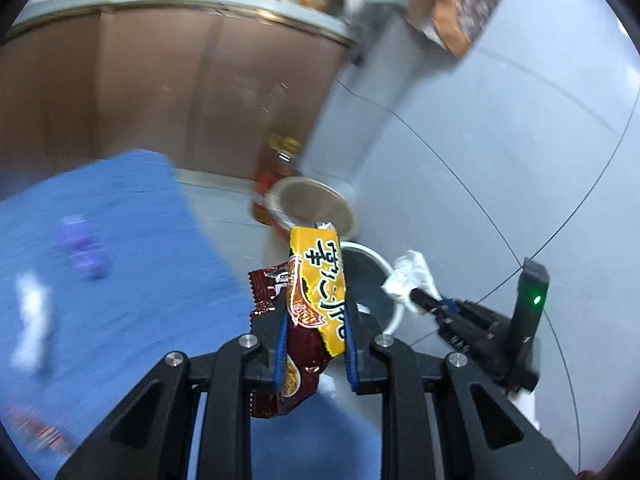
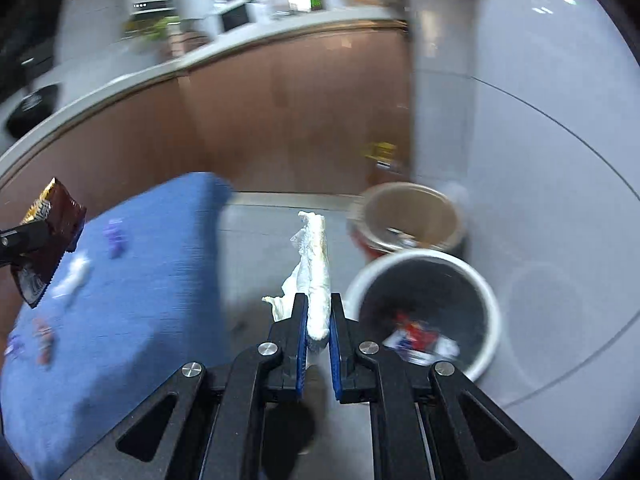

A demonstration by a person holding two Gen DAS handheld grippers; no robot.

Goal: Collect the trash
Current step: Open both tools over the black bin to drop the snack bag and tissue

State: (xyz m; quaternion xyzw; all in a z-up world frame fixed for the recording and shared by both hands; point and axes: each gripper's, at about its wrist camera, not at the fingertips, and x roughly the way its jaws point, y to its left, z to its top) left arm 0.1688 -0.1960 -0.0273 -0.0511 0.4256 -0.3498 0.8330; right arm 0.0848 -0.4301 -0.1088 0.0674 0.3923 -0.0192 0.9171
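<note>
My left gripper is shut on a yellow and brown snack wrapper, held in the air in front of the white-rimmed black trash bin. My right gripper is shut on a crumpled white tissue, just left of the same bin, which holds a red and white wrapper. The right gripper and its tissue show at the right of the left wrist view. The left gripper's wrapper shows at the left edge of the right wrist view.
A blue-covered table at the left carries small scraps: a purple one, white ones, and more near the edge. A second tan-lined bin stands behind the black one. Brown cabinet fronts and a grey tiled floor surround them.
</note>
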